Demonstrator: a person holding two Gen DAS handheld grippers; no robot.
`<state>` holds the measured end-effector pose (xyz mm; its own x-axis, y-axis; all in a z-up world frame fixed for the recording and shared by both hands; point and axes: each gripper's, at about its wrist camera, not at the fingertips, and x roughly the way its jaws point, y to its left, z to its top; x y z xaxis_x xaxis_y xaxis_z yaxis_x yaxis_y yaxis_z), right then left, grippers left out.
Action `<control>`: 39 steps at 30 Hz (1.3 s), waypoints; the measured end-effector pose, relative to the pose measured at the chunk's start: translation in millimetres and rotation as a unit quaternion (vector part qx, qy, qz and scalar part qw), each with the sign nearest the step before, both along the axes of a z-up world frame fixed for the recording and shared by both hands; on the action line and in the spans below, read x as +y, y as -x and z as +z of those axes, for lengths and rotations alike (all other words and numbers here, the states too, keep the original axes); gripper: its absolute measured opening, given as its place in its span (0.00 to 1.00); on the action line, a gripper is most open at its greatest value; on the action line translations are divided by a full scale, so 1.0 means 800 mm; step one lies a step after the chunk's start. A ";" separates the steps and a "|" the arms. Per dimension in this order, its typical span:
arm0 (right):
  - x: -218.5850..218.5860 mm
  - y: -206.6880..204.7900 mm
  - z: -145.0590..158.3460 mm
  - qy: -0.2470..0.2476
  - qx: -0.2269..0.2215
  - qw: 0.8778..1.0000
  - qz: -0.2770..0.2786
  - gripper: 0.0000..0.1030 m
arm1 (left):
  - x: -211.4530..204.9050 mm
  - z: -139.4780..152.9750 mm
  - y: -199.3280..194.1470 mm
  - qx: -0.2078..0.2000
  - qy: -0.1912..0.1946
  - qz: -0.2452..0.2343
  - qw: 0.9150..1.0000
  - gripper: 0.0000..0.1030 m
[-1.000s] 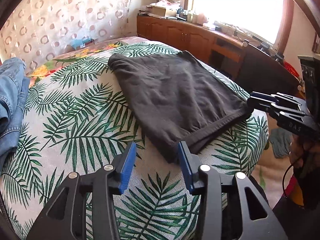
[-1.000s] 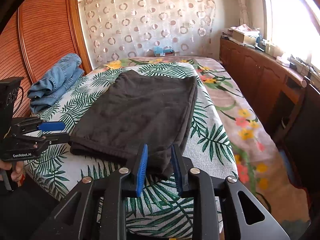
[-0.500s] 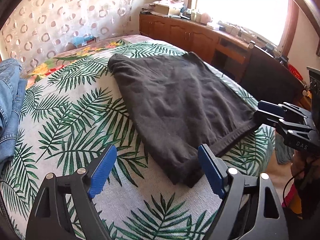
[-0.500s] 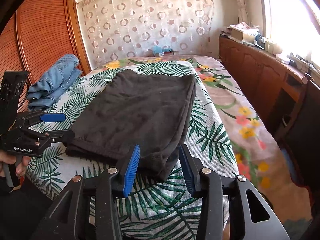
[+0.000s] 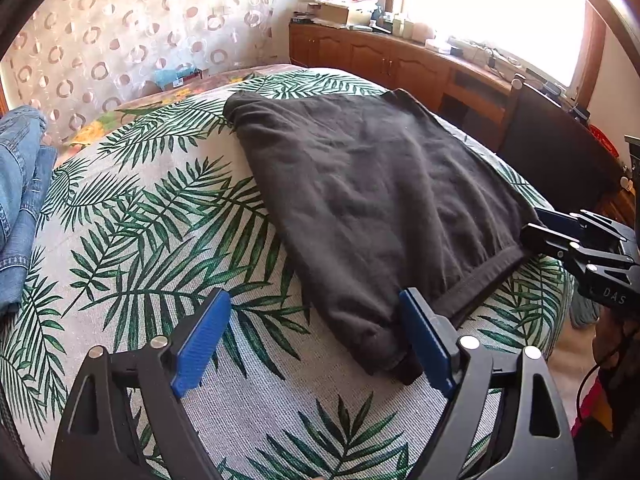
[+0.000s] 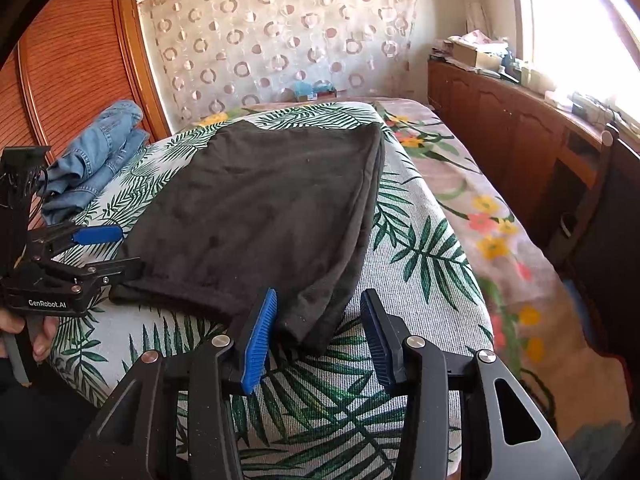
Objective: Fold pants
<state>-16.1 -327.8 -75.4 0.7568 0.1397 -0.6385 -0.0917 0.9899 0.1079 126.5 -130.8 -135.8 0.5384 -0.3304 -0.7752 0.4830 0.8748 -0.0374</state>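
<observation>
I see the dark grey soft folded pants (image 5: pixel 372 200) lying flat on the bed with the green palm-leaf cover (image 5: pixel 152 240). My left tongs (image 5: pixel 316 336) are wide open with nothing in them, and one near corner of the pants sits between the blue pads. My right tongs (image 6: pixel 318 334) are open too, empty, around the other near corner. A pile of blue jeans (image 6: pixel 92 152) lies at the far side of the bed.

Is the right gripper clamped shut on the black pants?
No, the right gripper stands open, its blue fingers apart on either side of the black pants corner.
</observation>
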 end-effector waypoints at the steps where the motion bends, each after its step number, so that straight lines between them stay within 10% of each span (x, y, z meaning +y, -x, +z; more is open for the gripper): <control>1: 0.000 0.000 0.000 -0.001 -0.001 1.000 -0.001 0.44 | 0.000 -0.001 -0.001 0.001 0.001 0.002 1.000 0.86; 15: -0.003 0.002 0.001 -0.007 0.005 1.000 0.005 0.43 | 0.004 0.000 -0.002 0.007 0.008 -0.002 1.000 0.86; 20: -0.002 0.005 0.002 -0.012 0.009 1.000 0.023 0.32 | 0.007 0.007 0.007 0.016 0.028 -0.022 0.999 0.51; 39: -0.002 0.010 0.001 -0.045 0.009 0.998 0.041 0.12 | 0.003 0.012 0.024 0.034 0.063 -0.058 0.996 0.13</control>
